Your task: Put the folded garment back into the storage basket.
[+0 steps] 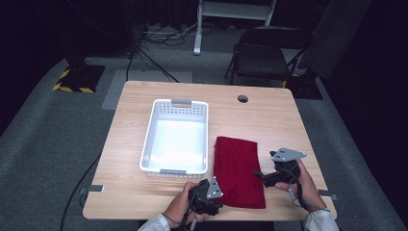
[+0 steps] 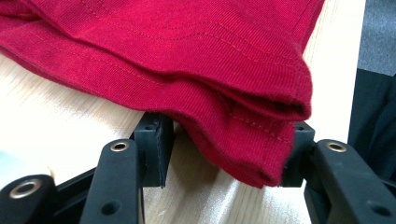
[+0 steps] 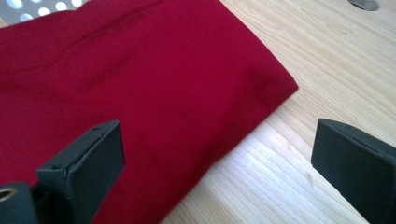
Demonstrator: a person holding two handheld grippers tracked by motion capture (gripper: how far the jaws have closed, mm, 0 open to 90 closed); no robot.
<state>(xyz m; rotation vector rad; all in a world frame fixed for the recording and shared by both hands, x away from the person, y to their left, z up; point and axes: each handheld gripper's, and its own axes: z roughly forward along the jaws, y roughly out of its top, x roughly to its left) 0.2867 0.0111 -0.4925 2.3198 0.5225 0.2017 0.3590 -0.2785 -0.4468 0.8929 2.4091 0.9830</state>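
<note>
The wooden table (image 1: pixel 269 120) has a white basket (image 1: pixel 176 137) with a folded red cloth (image 1: pixel 238 171) lying just to its right, though the cloth's near-left corner is mostly hidden behind the left gripper (image 1: pixel 208 195) from above. That left gripper has its jaws spread wide around the corner's stacked hems, not clamped. The right gripper (image 1: pixel 269 177) is wide open too, one jaw over the cloth's right edge, one over bare wood.

Basket (image 1: pixel 176 137) left of centre on desk (image 1: pixel 269 120), folded cloth (image 1: pixel 238 171) just beside it on the right (near edge), chair (image 1: pixel 262 57) behind desk, cable hole (image 1: pixel 243 98) far right.
</note>
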